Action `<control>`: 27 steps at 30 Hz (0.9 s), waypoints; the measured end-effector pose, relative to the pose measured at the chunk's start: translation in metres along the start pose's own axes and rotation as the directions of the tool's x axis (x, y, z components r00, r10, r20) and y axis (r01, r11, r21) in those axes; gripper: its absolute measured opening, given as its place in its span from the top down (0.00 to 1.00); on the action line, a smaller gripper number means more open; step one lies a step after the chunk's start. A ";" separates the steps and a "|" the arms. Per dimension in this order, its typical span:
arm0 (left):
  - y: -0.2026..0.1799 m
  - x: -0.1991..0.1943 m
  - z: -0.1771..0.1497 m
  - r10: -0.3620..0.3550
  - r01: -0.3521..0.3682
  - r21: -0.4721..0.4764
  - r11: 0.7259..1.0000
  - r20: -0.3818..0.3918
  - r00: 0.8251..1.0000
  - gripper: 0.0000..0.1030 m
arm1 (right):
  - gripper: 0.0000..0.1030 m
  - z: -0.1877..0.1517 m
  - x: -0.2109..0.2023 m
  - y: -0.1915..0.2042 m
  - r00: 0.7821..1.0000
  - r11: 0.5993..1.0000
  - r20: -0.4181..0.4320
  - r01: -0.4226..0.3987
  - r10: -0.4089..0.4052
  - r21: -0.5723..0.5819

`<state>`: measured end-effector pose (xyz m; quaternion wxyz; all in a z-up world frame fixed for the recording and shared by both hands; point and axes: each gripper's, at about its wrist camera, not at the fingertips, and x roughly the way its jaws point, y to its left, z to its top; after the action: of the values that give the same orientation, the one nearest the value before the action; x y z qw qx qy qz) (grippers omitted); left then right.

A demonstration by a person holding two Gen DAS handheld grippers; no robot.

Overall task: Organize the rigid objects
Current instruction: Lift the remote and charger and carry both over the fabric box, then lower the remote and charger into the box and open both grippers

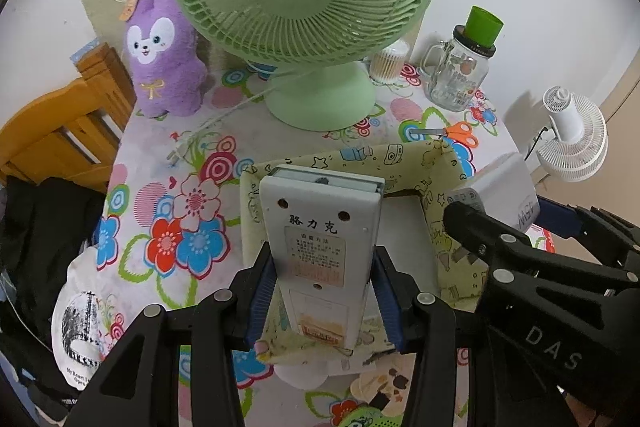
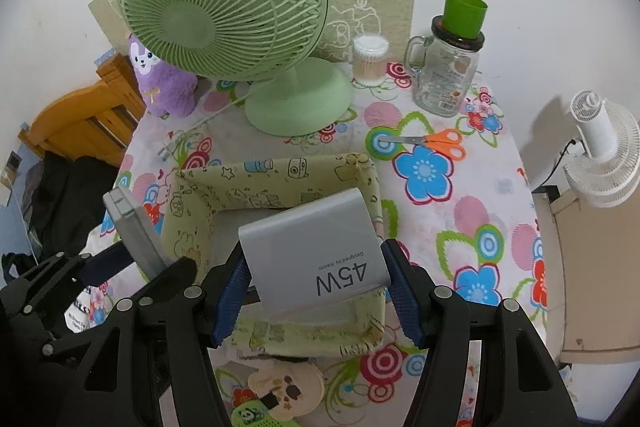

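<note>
From the left wrist view, my left gripper is clamped on a flat grey-white plastic handheld device with a printed label. Its long axis runs straight ahead along the fingers, and its far end hangs over the near wall of the pale green cartoon-print fabric storage box. The box opening lies just ahead and to the right.

From the right wrist view, my right gripper is clamped on a silver-white rectangular power adapter marked 45W, which sits directly over the box's open middle. I judge the right hand better placed to release first; the left needs to shift inward.
</note>
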<state>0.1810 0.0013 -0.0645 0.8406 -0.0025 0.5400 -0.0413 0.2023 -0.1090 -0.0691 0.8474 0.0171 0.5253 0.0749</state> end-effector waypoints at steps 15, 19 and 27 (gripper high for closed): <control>-0.007 0.054 0.006 -0.031 0.033 0.010 0.999 -0.096 0.995 0.53 | 0.35 0.013 0.047 -0.001 0.998 1.000 -0.058 -0.018 0.018 0.001; -0.007 0.067 0.006 -0.035 0.036 0.012 0.999 -0.124 0.992 0.53 | 0.35 0.013 0.059 0.002 0.997 1.000 -0.079 -0.017 0.016 -0.012; -0.002 0.084 0.008 -0.028 0.029 0.005 1.000 -0.142 0.989 0.53 | 0.35 0.012 0.084 0.005 0.992 1.000 -0.122 -0.012 0.009 -0.022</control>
<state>0.2232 -0.0069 -0.1376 0.7993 -0.0042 0.5983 -0.0554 0.2496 -0.0917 -0.1379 0.8134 0.0057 0.5752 0.0861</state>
